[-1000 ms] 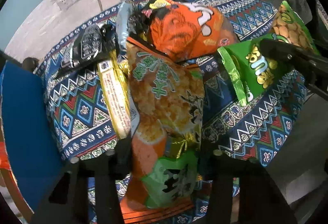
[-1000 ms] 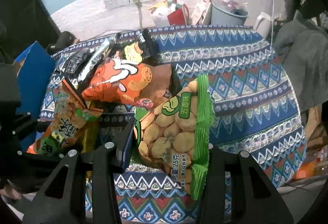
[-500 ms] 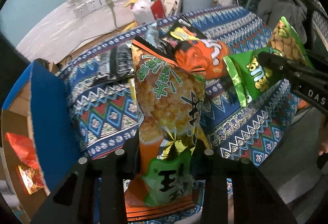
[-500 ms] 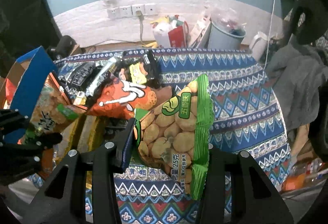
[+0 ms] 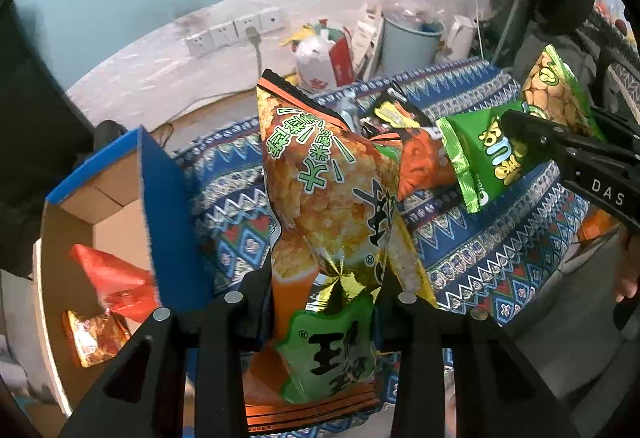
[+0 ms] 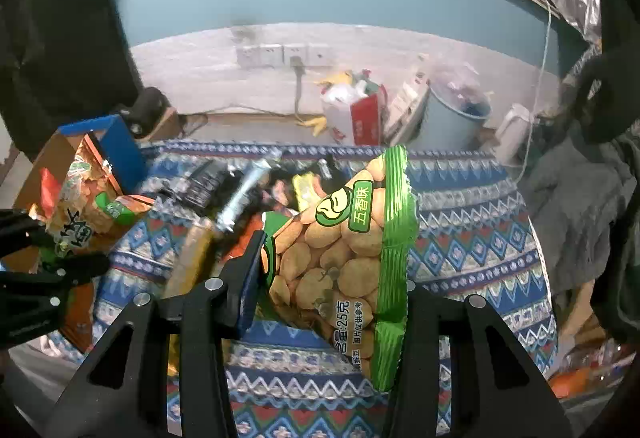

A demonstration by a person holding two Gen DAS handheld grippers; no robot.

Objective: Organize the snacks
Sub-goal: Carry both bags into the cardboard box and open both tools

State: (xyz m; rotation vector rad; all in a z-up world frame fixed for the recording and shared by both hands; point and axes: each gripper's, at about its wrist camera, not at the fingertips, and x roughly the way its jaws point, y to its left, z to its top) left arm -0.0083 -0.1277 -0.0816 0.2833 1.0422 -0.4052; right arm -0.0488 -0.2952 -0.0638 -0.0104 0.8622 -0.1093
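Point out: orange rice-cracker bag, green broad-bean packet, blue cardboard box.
orange rice-cracker bag [image 5: 332,197], left wrist view, printed front
green broad-bean packet [image 6: 340,262], right wrist view, bean picture
blue cardboard box [image 5: 160,197], left wrist view, blue side wall

orange-green rice cracker bag [image 5: 328,197] and green peanut bag [image 6: 352,258] hang lifted above the patterned cloth [image 6: 460,246].

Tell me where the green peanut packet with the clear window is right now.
The green peanut packet is clamped in the right gripper, lifted over the patterned blue tablecloth, right of the snack pile.
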